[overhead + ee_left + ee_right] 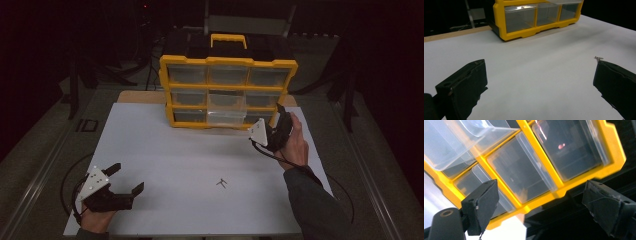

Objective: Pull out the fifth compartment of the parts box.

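Observation:
A yellow drawer organiser (227, 62) with clear drawers stands at the back of the white table (165, 150). Its middle drawer (226, 109) is pulled out. My right gripper (283, 116) is held by a hand at the organiser's lower right corner. In the right gripper view its jaws (536, 212) stand wide open before the closed clear drawers (521, 175), with nothing between them; the pulled-out drawer (461, 140) is at upper left. My left gripper (127, 178) rests open near the front left edge, empty (539, 85). A small dark metal piece (222, 183) lies on the table (598, 58).
A black carry case with a yellow handle (228, 41) sits on top behind the organiser. A wooden strip (142, 96) edges the table's back left. Cables (67, 180) loop off the table's sides. Dark floor surrounds the table.

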